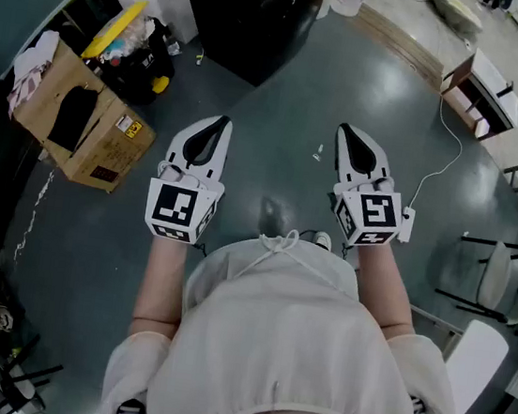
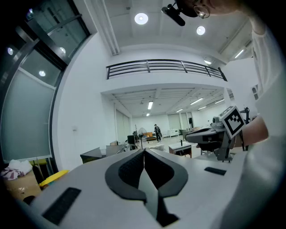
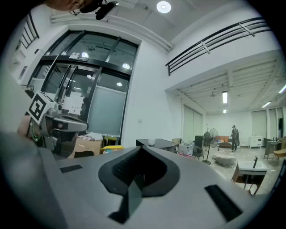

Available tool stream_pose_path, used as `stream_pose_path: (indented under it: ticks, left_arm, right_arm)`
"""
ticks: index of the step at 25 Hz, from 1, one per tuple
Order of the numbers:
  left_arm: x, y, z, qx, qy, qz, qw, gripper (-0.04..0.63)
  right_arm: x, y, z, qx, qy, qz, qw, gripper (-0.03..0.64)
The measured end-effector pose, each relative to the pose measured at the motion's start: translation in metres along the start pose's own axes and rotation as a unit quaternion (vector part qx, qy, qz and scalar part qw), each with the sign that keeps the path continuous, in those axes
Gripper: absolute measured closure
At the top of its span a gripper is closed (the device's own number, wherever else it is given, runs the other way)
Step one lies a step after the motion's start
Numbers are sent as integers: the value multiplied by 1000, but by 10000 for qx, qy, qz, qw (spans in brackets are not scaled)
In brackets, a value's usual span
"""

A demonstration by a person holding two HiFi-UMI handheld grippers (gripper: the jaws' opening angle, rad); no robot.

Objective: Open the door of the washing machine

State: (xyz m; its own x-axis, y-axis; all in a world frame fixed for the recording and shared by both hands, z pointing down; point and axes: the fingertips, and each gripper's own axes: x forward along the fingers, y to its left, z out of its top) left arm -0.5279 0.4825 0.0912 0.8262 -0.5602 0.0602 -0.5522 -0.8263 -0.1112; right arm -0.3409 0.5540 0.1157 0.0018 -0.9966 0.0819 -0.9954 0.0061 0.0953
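Open hall, glossy dark grey floor; no washing machine showing. We are holding the white left gripper and white right gripper level, both clenched on nothing. We are judging that finding the door comes first.

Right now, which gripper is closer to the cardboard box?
The left gripper; the box lies on the floor to its left, while the right gripper is farther off on the other side.

Floor dark blue-grey; cardboard box at upper left brown; cabinet at top centre black; left gripper and right gripper white, black-padded, with black-and-white square-patterned cubes; person's top at bottom off-white.
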Motion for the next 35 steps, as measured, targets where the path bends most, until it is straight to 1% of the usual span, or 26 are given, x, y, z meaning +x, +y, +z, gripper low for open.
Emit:
stream_pose_path:
  ticks: [10,13,14,15,16,17,18,19,22,25,27,30,33,35]
  left_arm:
    - [5,8,-5,-25,38,-9,10000,574]
    - [9,8,-7,-66,54,14,10000,574]
    - [11,6,-8,-74,54,7,10000,574]
    - [12,4,-9,-76,57,5,10000,574]
    - [15,2,-10,-75,67,15,9999,574]
    - [19,2,-11,-80,82,34,9999,574]
    - [23,1,-14,-90,100,53,9999,574]
    - [27,0,-16,-100,120,67,9999,574]
    - [46,-3,-21,-53,189,133,9997,574]
    - [76,2,-27,-4,265,307,9992,574]
    - [98,10,-31,-28,301,473,9984,574]
    - [143,23,-30,-97,297,754,9967,574]
    - [199,27,-20,-254,206,928,9951,574]
    - [240,31,-14,-274,169,1040,9941,574]
  right_arm:
    - [10,-2,-7,172,102,-117,9997,615]
    - [12,-9,-8,329,-13,-202,9993,621]
    - [13,-11,-9,362,-88,-207,9991,523]
    - [14,-14,-9,379,-144,-171,9990,318]
    - [16,-18,-11,388,-169,-144,9990,201]
    - [18,-23,-13,388,-165,-158,9990,165]
    - [20,-29,-16,379,-143,-195,9990,146]
    - [23,-36,-20,370,-117,-227,9990,135]
    - [37,-62,-28,459,-88,-237,9986,133]
    - [65,-93,-41,661,-56,-171,9976,133]
    - [90,-110,-49,700,-13,-56,9975,133]
    - [135,-142,-54,627,75,187,9978,133]
    - [180,-192,-54,604,228,328,9974,135]
    - [213,-228,-54,496,312,382,9976,135]
